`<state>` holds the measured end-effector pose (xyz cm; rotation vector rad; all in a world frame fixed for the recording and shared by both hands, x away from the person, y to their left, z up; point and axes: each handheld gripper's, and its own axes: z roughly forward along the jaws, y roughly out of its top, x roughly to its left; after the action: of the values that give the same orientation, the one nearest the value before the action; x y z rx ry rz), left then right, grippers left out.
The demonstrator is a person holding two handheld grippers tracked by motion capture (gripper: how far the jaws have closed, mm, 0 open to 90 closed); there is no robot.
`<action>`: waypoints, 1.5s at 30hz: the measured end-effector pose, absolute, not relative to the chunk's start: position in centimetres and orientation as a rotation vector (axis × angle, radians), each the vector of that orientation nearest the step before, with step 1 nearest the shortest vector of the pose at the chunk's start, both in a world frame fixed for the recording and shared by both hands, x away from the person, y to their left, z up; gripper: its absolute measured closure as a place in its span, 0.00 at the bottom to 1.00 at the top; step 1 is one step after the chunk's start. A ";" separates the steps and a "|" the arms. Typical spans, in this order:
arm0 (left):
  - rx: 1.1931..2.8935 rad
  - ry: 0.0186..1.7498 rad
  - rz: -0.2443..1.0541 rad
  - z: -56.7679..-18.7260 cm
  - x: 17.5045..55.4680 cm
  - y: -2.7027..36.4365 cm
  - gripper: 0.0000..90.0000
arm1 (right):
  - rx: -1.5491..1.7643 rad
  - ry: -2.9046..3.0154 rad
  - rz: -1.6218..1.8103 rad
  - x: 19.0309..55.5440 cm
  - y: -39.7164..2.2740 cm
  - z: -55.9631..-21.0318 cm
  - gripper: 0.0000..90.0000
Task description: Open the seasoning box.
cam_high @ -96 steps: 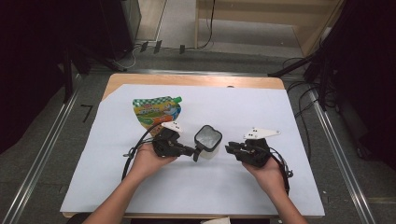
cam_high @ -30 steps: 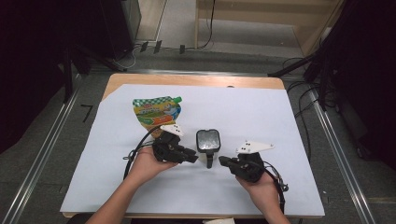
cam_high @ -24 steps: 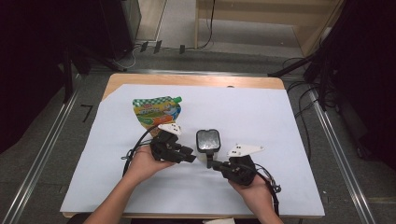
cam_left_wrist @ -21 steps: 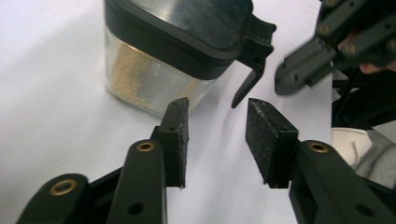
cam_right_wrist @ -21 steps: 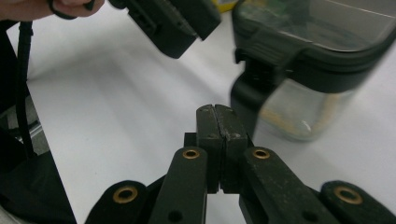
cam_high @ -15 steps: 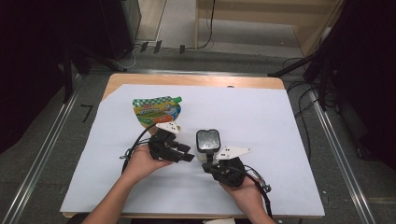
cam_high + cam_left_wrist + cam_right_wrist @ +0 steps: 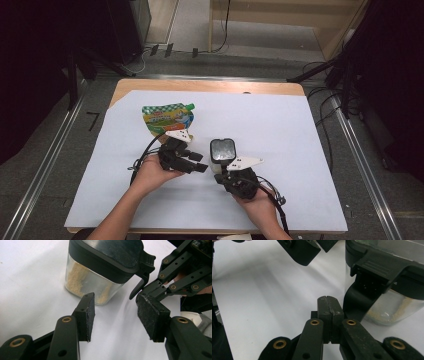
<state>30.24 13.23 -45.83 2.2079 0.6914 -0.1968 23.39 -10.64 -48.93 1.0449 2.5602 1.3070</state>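
Glass jar, black clip lid, perhaps crumbs inside, left hand-held gripper just opening, empty, right hand-held gripper closed.

Bright overhead light on the table — dark surroundings, near parts blurred.

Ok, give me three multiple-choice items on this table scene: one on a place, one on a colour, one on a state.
1. Where does the colourful pouch lie, seen from the high view?
A. beyond the left tool
B. right of the jar
C. at the sheet's near edge

2. What colour is the lid of the jar?
A. white
B. black
C. red

3. How do the jaws of the right tool stand?
A. wide apart
B. clamped on the pouch
C. shut together, nothing between

Key: 1 A, the pouch sits farther up the sheet than the left hand's tool. 2 B, both tool views show a black lid on clear glass. 3 C, its pads meet beside the jar's latch.
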 end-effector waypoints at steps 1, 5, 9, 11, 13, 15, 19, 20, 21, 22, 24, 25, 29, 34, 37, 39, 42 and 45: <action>2.208 0.690 -0.197 -45.8 30.2 13.2 0.54 | 1.049 2.563 1.305 23.4 -10.8 -48.9 1.00; 2.207 0.692 -0.196 -45.9 30.2 13.2 0.54 | 1.057 2.566 1.310 23.5 -11.0 -48.9 1.00; 2.211 0.692 -0.201 -45.9 30.2 13.1 0.54 | 1.066 2.568 1.305 23.5 -11.1 -48.9 1.00; 2.212 0.691 -0.201 -45.9 30.2 13.1 0.54 | 1.066 2.568 1.304 23.5 -11.1 -48.9 1.00; 2.211 0.691 -0.201 -45.9 30.2 13.2 0.54 | 1.067 2.567 1.301 23.5 -11.2 -48.9 1.00; 2.212 0.691 -0.200 -45.9 30.2 13.2 0.54 | 1.068 2.567 1.298 23.6 -11.3 -48.9 1.00; 2.211 0.690 -0.201 -45.9 30.2 13.2 0.54 | 1.079 2.562 1.289 23.7 -11.7 -48.8 1.00; 2.211 0.690 -0.201 -45.9 30.2 13.2 0.54 | 1.079 2.562 1.289 23.7 -11.7 -48.8 1.00; 2.211 0.690 -0.199 -45.9 30.2 13.2 0.54 | 1.085 2.560 1.286 23.7 -11.9 -48.8 1.00; 2.212 0.691 -0.200 -45.9 30.3 13.2 0.54 | 1.089 2.558 1.285 23.7 -12.0 -48.8 1.00; 2.212 0.689 -0.201 -45.9 30.3 13.2 0.54 | 1.105 2.548 1.285 23.9 -12.6 -48.6 1.00; 2.210 0.692 -0.203 -45.9 30.2 13.2 0.54 | 1.107 2.548 1.283 24.0 -12.8 -48.6 1.00; 2.210 0.690 -0.204 -45.9 30.2 13.2 0.54 | 1.126 2.540 1.284 24.2 -13.4 -48.5 1.00; 2.216 0.692 -0.205 -46.0 30.2 13.1 0.54 | 1.150 2.526 1.282 24.7 -14.5 -48.4 1.00; 2.216 0.694 -0.206 -46.0 30.2 13.1 0.54 | 1.176 2.518 1.282 24.9 -15.0 -48.3 1.00; 2.213 0.694 -0.209 -46.0 30.2 13.2 0.54 | 1.187 2.508 1.286 25.1 -15.4 -48.1 1.00; 2.212 0.692 -0.207 -46.0 30.3 13.2 0.54 | 1.209 2.494 1.282 25.5 -16.2 -48.0 1.00; 2.215 0.690 -0.206 -46.0 30.3 13.1 0.53 | 1.240 2.480 1.279 26.0 -17.1 -47.9 1.00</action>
<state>30.26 13.12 -46.03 2.2154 0.6902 -0.2060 25.96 -17.15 -47.92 1.2401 2.4805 1.2790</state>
